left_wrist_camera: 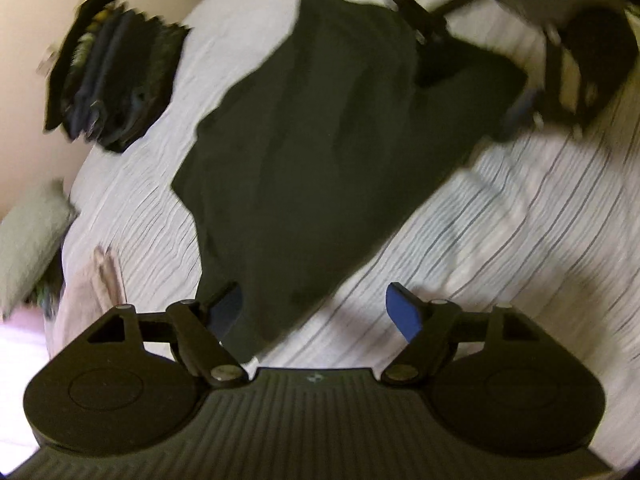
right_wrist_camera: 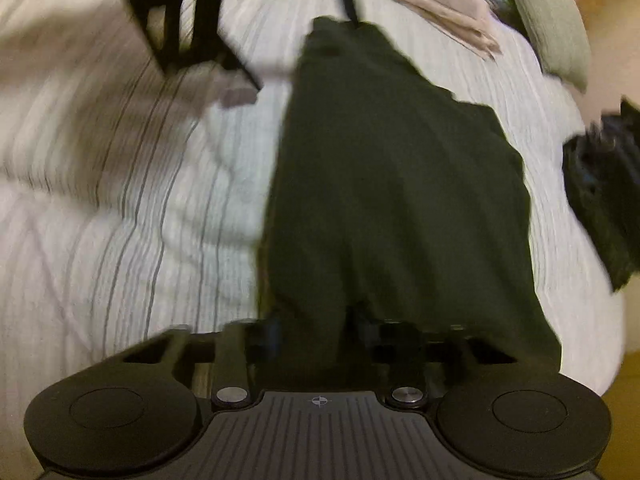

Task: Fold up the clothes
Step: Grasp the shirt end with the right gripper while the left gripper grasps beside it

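A dark green garment [left_wrist_camera: 320,152] lies stretched across a striped bed sheet [left_wrist_camera: 520,216], drawn into a long, tapering shape between the two grippers. The right gripper [right_wrist_camera: 316,336] has its fingers closed narrow on one end of the garment, with cloth bunched between them and draping away over the sheet; that hold seems meant to keep this end up while the cloth is spread or laid over. The left gripper [left_wrist_camera: 314,312] stands at the opposite end with its fingers wide apart, blue pads showing, and the garment's end lying between them and over the left one; whether it has just let go or is about to take hold cannot be told. Both views are blurred, so the garment's exact edges are unclear, as is whether it is already folded once.

Beyond the garment's far side sits a stack of dark clothes [left_wrist_camera: 108,76], probably the pile for finished pieces. Near the garment's left-gripper end lie a beige cloth [right_wrist_camera: 432,4] and a pale green pillow [right_wrist_camera: 552,20].
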A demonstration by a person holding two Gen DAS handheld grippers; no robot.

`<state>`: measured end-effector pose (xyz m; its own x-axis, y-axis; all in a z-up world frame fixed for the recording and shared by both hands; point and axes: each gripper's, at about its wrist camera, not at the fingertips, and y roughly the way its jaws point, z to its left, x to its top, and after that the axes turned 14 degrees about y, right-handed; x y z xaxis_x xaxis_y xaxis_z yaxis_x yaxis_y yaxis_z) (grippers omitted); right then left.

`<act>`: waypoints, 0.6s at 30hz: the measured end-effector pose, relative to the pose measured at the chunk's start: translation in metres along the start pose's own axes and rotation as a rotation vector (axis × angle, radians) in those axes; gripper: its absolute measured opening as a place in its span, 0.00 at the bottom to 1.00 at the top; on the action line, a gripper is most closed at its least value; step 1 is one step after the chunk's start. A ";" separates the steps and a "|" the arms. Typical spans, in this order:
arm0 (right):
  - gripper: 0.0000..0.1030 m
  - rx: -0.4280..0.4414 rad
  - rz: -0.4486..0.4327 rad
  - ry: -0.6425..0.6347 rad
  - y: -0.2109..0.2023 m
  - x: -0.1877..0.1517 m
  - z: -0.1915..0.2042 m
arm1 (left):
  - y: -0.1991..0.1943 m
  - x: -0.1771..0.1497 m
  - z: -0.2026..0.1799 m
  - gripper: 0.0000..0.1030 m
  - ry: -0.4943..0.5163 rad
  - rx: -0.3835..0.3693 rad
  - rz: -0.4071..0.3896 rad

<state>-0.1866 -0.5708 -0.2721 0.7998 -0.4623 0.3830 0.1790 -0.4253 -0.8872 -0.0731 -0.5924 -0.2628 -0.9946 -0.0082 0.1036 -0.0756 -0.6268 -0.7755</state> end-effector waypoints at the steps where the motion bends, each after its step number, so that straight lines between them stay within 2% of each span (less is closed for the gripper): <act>1: 0.18 0.009 -0.008 0.017 -0.010 0.003 -0.008 | 0.007 -0.002 0.000 0.74 0.030 -0.001 0.001; 6: 0.17 0.002 -0.059 0.060 -0.051 0.007 -0.038 | 0.029 -0.007 0.007 0.72 0.180 0.028 -0.019; 9: 0.17 0.005 -0.071 0.067 -0.057 0.002 -0.046 | 0.039 -0.007 0.016 0.59 0.226 0.054 -0.025; 11: 0.17 0.010 -0.081 0.063 -0.056 -0.001 -0.045 | 0.047 -0.007 0.022 0.32 0.248 0.058 -0.017; 13: 0.20 0.000 -0.083 0.058 -0.054 0.000 -0.039 | 0.049 -0.004 0.030 0.23 0.221 0.023 -0.018; 14: 0.25 -0.009 -0.085 0.054 -0.053 0.001 -0.036 | 0.047 -0.003 0.034 0.20 0.199 0.012 -0.019; 16: 0.71 -0.044 -0.101 0.039 -0.051 -0.002 -0.027 | 0.043 -0.002 0.042 0.19 0.153 -0.005 -0.019; 17: 0.77 -0.059 -0.115 0.030 -0.051 -0.004 -0.023 | 0.041 -0.001 0.046 0.18 0.130 -0.014 -0.019; 18: 0.77 -0.058 -0.120 0.026 -0.050 -0.005 -0.021 | 0.038 0.000 0.050 0.18 0.108 -0.022 -0.020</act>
<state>-0.2113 -0.5635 -0.2245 0.7594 -0.4248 0.4928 0.2389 -0.5225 -0.8185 -0.0722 -0.6555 -0.2613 -0.9947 0.0885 0.0523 -0.0955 -0.6084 -0.7878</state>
